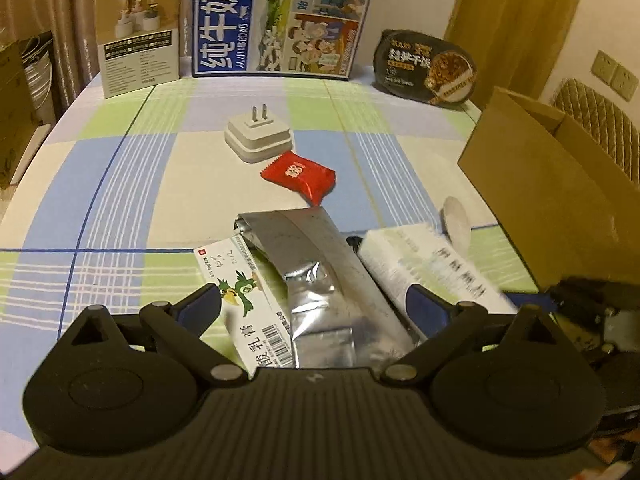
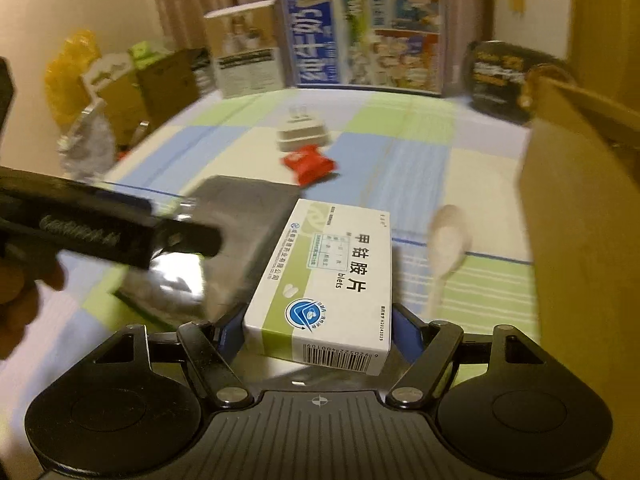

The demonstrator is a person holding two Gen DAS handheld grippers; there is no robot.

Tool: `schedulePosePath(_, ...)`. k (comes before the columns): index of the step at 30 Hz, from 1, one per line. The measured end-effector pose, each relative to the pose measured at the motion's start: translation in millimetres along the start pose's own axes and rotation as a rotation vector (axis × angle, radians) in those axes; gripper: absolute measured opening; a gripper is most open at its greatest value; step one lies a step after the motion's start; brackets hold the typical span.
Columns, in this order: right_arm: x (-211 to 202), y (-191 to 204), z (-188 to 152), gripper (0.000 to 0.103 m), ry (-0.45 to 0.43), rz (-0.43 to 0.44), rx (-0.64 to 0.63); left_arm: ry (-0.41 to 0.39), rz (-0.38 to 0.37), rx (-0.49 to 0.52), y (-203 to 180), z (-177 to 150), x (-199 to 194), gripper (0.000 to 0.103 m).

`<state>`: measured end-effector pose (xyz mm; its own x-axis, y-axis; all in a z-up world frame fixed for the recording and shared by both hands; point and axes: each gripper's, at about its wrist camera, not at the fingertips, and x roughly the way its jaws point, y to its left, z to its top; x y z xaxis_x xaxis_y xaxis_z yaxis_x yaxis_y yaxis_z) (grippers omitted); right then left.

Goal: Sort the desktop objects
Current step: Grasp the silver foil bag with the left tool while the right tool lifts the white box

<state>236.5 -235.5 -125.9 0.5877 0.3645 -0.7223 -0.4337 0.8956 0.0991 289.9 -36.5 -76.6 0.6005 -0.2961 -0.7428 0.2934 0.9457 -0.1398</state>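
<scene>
Left hand-held gripper (image 1: 312, 304) spread wide over the checked surface (image 1: 132, 184), with a silver foil pouch (image 1: 328, 280) and a white-and-green medicine box with a bird on it (image 1: 248, 292) lying between the fingers, not visibly pinched. Can't tell if the pads touch either one.

Right hand-held gripper (image 2: 318, 326) straddling a white-and-green tablet box (image 2: 324, 280), blue pads right up against both sides of its near end. Looks clamped on it, near end lifted off the surface.

Further out: red candy packet (image 1: 300, 176) just in front of a white plug adapter (image 1: 258, 136), nearly touching. White spoon (image 1: 456, 224) just right of the tablet box, beside the brown cardboard box (image 1: 540, 200) on the right edge. Blue milk carton (image 1: 280, 20), small white product box (image 1: 138, 32) and black instant-meal bowl (image 1: 426, 66) lined up along the back.
</scene>
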Motion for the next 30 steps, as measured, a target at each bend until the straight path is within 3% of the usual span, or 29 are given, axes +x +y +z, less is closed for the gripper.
schedulePosePath(5, -0.4, -10.5, -1.1, 0.072, 0.009, -0.053, 0.002, 0.042, 0.036, 0.071, -7.8, -4.9, 10.3, 0.095)
schedulePosePath(13, 0.4, -14.8, 0.7, 0.072, 0.010, -0.041, 0.018, 0.015, 0.007, 0.017, -8.2, 3.0, 17.2, 0.089)
schedulePosePath(17, 0.9, -14.7, 0.6, 0.072, 0.011, -0.040, 0.015, 0.055, 0.025, 0.064, -19.1, 6.4, 31.8, 0.075)
schedulePosePath(20, 1.8, -12.5, 1.0, 0.072, 0.012, -0.036, 0.008, 0.064, 0.049, 0.103, -24.2, 4.6, 36.3, 0.073)
schedulePosePath(21, 1.9, -11.8, 1.3, 0.072, 0.013, -0.034, 0.006, 0.066, 0.054, 0.110, -25.2, 4.9, 35.8, 0.063)
schedulePosePath(24, 1.5, -11.9, 1.6, 0.072, 0.012, -0.029, 0.009, 0.071, 0.069, 0.138, -26.0, 3.8, 33.9, 0.051)
schedulePosePath(30, -6.3, -14.9, -0.2, 0.071, 0.004, -0.042, 0.018, 0.084, 0.055, 0.200, -29.5, -0.4, 21.9, 0.040)
